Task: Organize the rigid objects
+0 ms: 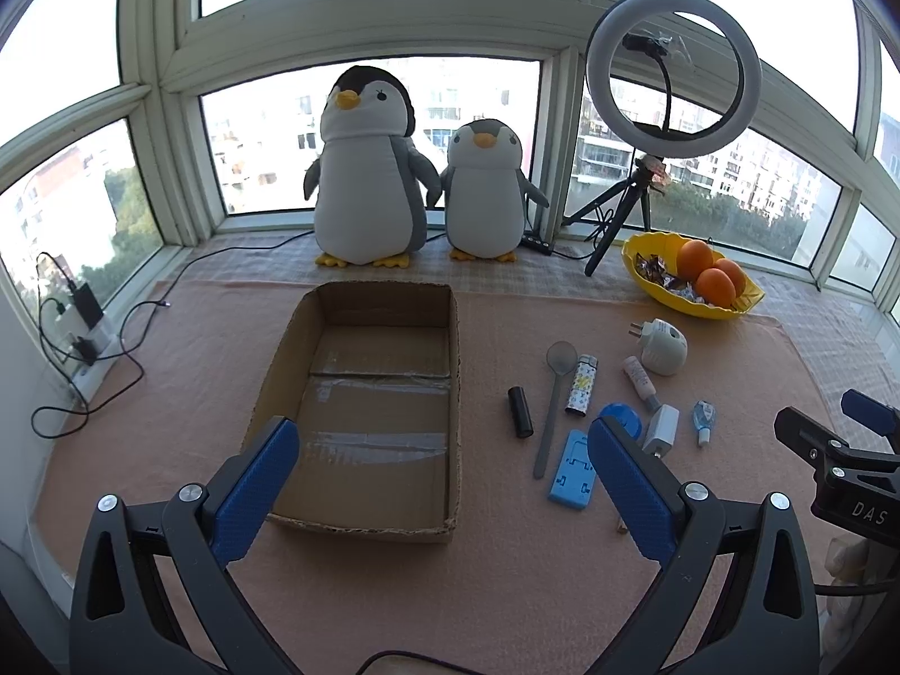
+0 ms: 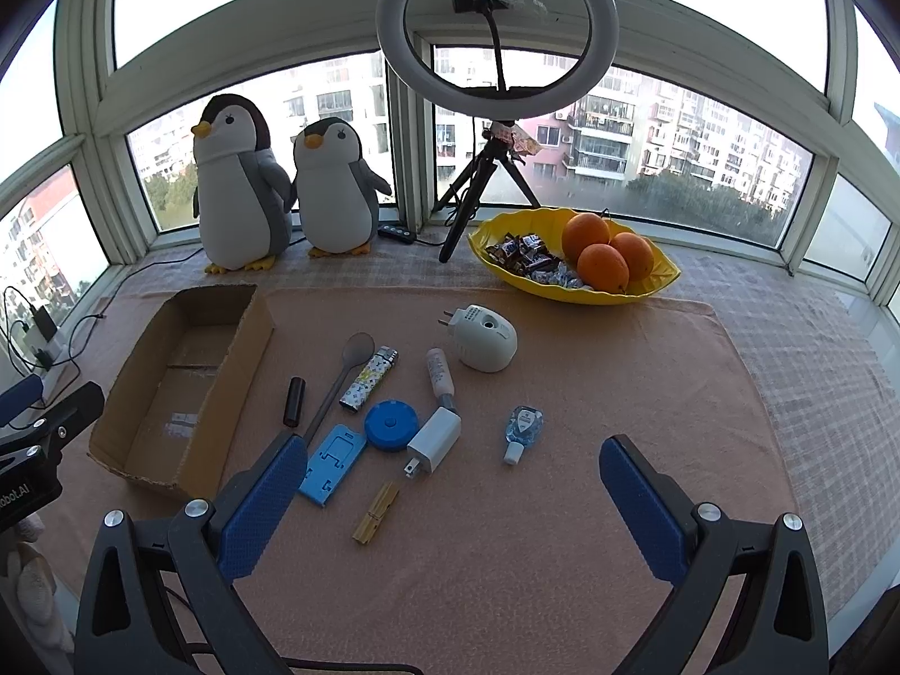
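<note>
An empty cardboard box [image 1: 281, 371] [image 2: 250, 337] lies open on the pink cloth. To its right lie small objects: a black cylinder [image 2: 294, 401], a grey spoon [image 2: 343, 377], a patterned lighter [image 2: 369, 378], a blue phone stand [image 2: 332, 464], a blue round case [image 2: 390, 426], a white charger [image 2: 433, 441], a cream tube [image 2: 440, 374], a white plug-in device [image 2: 486, 337], a small sanitizer bottle [image 2: 522, 430] and a wooden clothespin [image 2: 375, 512]. My left gripper [image 1: 444, 441] is open above the box's near end. My right gripper [image 2: 453, 458] is open above the cloth, near the clothespin.
A yellow bowl [image 2: 664, 275] with oranges and candy stands at the back right. Two plush penguins [image 1: 368, 169] and a ring light on a tripod [image 2: 498, 28] stand along the window sill. A power strip with cables [image 1: 84, 337] lies at the left.
</note>
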Motion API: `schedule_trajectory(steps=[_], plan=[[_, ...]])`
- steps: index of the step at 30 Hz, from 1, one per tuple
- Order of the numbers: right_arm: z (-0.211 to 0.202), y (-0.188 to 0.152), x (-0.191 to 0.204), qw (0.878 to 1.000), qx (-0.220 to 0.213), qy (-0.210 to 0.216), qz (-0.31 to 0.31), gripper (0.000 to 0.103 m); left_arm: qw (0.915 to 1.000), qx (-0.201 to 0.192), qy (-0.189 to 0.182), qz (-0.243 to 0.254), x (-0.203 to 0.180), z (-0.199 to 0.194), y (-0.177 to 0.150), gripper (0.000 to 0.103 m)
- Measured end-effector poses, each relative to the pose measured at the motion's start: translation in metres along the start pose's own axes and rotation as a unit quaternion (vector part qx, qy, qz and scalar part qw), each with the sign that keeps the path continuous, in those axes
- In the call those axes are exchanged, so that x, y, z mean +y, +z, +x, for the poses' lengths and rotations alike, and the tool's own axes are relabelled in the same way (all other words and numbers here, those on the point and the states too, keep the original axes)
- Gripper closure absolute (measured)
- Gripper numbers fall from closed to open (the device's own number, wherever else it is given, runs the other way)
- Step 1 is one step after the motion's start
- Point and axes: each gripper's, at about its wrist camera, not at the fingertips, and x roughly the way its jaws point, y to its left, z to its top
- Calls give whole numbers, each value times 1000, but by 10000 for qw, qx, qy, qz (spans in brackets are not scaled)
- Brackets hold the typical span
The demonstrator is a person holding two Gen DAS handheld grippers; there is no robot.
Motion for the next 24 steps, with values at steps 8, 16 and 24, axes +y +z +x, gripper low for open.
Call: schedule_trajectory(steps=[8, 16, 24], plan=[[6, 0, -2, 9999, 110, 69, 8, 0, 10000, 49, 55, -52, 6, 6, -2, 1], [16, -1, -13, 9996, 264, 49, 127, 0, 9987, 212, 402, -243, 36, 21, -7, 1], [28, -4, -24, 9992, 333, 30, 214, 0, 9936, 438, 901, -523, 79, 40, -17, 1]])
